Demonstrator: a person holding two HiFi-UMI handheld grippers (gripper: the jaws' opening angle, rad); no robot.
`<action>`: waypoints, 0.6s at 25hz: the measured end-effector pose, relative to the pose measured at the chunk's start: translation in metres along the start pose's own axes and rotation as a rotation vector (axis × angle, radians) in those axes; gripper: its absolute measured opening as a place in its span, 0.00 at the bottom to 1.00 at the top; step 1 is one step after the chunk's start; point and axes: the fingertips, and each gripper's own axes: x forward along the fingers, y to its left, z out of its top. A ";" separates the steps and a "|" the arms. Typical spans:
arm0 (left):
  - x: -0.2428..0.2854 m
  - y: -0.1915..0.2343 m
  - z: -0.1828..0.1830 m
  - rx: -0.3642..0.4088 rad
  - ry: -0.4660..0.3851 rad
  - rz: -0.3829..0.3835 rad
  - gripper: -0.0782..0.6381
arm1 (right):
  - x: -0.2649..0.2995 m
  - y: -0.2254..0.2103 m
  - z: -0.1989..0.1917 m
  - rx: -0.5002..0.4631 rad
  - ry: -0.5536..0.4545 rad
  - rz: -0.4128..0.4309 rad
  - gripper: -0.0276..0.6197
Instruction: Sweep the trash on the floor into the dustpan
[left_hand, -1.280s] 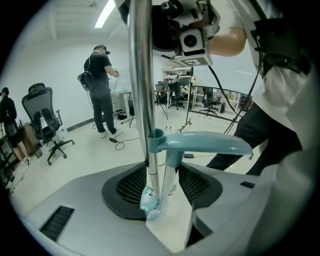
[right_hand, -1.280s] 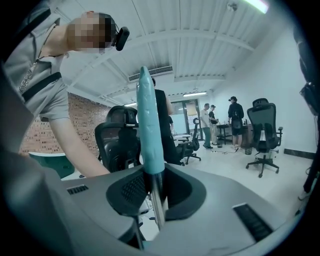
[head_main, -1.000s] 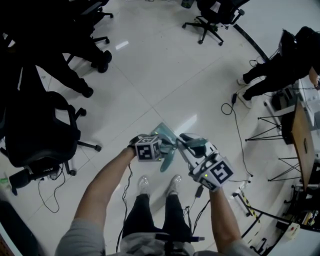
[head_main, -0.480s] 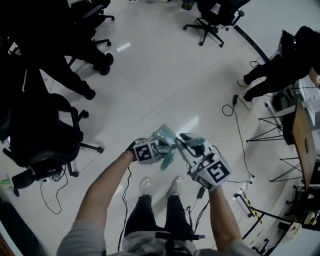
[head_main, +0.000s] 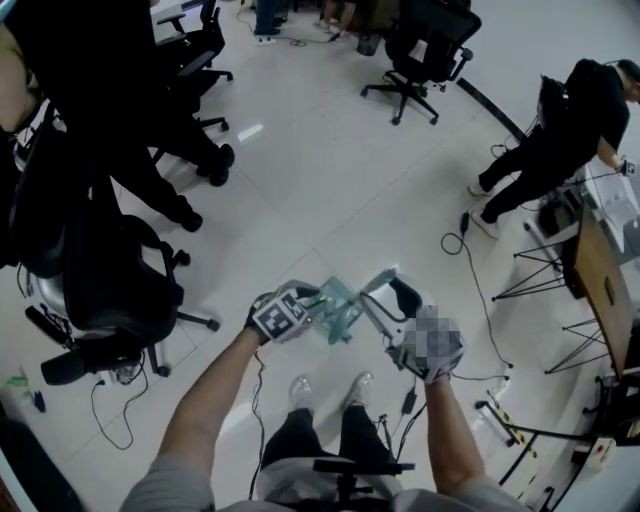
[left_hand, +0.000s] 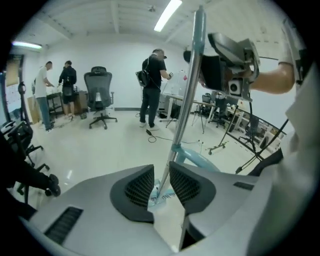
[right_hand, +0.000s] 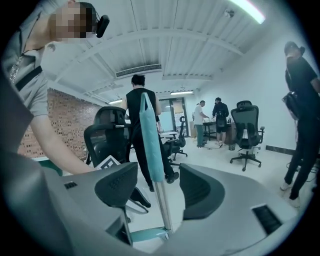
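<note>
Clerk: First entry, the arms?
Keeper: The left forearm (head_main: 215, 385) and right forearm (head_main: 440, 430) were bare, extended forward and converging over the white tiled floor (head_main: 330, 190).
Clerk: And the left gripper (left_hand: 161, 176)?
Keeper: It was angled downward. Its jaws were closing about a silver metal pole (left_hand: 186, 105), with a sliver of gap at one pad and no firm pinch seen.
Clerk: And the right gripper (right_hand: 158, 180)?
Keeper: It was nearly level. Its jaws were opening, spread clear of the pole's pale teal grip sleeve (right_hand: 150, 140).
Clerk: The translucent teal plastic dustpan (head_main: 338, 303)?
Keeper: It sat between both grippers, ahead of the shoes (head_main: 300, 392). Its outline was muddled and floor contact indeterminate. The pole's foot was cut off behind the jaws.
</note>
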 end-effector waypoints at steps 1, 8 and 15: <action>-0.012 0.003 0.011 -0.014 -0.030 0.033 0.22 | -0.006 0.000 0.002 0.013 -0.009 -0.004 0.44; -0.093 -0.019 0.084 -0.102 -0.283 0.166 0.21 | -0.054 0.018 0.024 0.084 -0.083 -0.037 0.43; -0.137 -0.052 0.129 -0.071 -0.377 0.215 0.21 | -0.082 0.028 0.045 0.016 -0.165 -0.083 0.13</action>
